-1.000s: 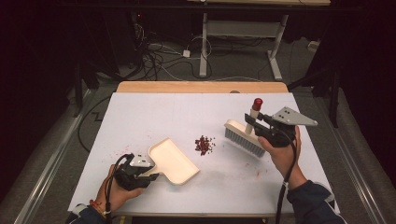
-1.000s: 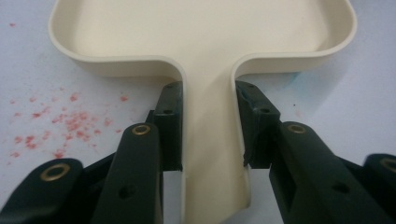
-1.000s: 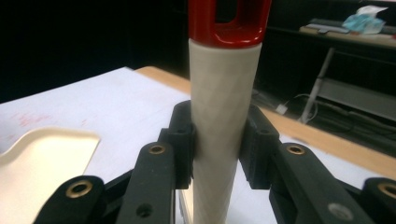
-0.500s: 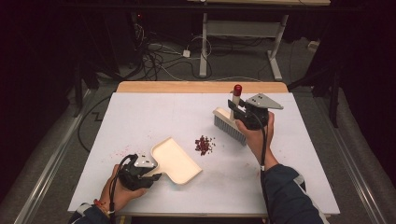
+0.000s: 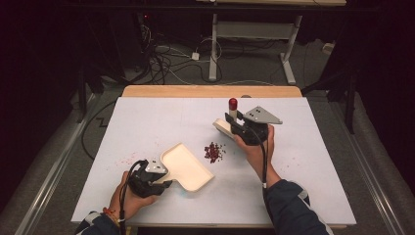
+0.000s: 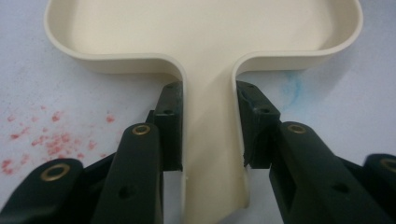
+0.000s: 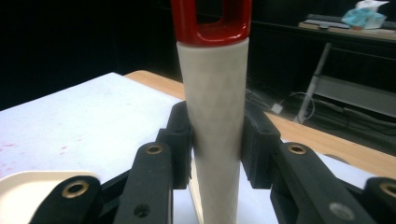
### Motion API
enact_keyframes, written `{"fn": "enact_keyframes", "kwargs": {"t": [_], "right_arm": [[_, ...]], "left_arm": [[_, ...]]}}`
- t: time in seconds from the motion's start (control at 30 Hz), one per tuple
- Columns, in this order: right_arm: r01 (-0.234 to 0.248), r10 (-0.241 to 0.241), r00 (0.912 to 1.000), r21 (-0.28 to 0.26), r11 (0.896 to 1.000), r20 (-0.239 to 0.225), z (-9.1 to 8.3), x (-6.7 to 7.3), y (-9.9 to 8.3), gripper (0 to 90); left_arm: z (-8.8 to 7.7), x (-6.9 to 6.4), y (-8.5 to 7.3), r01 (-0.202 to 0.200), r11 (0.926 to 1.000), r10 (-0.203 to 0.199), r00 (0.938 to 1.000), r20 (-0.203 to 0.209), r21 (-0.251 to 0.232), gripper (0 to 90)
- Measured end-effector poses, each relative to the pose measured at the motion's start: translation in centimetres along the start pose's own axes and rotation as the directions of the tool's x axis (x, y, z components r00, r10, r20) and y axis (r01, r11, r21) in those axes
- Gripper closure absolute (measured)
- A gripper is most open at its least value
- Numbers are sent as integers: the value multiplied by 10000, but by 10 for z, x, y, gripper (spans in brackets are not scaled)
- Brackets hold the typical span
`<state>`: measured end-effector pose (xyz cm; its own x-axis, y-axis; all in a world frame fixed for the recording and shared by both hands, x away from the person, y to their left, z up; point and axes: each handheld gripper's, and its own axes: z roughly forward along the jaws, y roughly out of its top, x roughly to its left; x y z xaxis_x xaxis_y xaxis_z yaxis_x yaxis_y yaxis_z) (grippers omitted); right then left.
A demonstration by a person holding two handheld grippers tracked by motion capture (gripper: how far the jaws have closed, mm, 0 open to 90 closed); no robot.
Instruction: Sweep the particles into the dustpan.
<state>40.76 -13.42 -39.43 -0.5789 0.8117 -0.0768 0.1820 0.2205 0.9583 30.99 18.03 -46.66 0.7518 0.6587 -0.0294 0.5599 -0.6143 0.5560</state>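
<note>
Two tongs are at work on your white-topped table [image 5: 147,127]. From the high view, your left tongs [image 5: 164,185] hold the cream plastic dustpan [image 5: 188,165] flat near the front edge, a small pile of dark red crumbs [image 5: 214,152] just beside its open side; your right tongs [image 5: 230,121] carry the cream brush with a red-tipped handle [image 5: 233,108] beyond the pile. In the left gripper view, both jaws clamp the dustpan's handle [image 6: 210,154], with red specks [image 6: 51,140] alongside. In the right gripper view, the jaws grip the brush handle [image 7: 215,116].
</note>
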Motion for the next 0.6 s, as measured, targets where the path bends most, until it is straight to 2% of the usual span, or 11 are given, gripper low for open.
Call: {"fn": "enact_keyframes", "kwargs": {"t": [0.27, 0.43, 0.6], "right_arm": [[100, -99, 9990, 27, 9999, -426, -2, 15, 1, 683], [-98, 94, 9972, -51, 9999, -746, -5, 25, 2, 687], [-5, 3, 9968, -31, 10000, -799, -6, 36, 1, 687]], "left_arm": [[4, -3, 7, -99, 9999, 99, 9999, -57, 17, 641], [7, -4, 11, -80, 10000, 80, 10000, -59, 59, 641], [9, -6, 15, -36, 9999, 37, 10000, -81, 131, 641]]}}
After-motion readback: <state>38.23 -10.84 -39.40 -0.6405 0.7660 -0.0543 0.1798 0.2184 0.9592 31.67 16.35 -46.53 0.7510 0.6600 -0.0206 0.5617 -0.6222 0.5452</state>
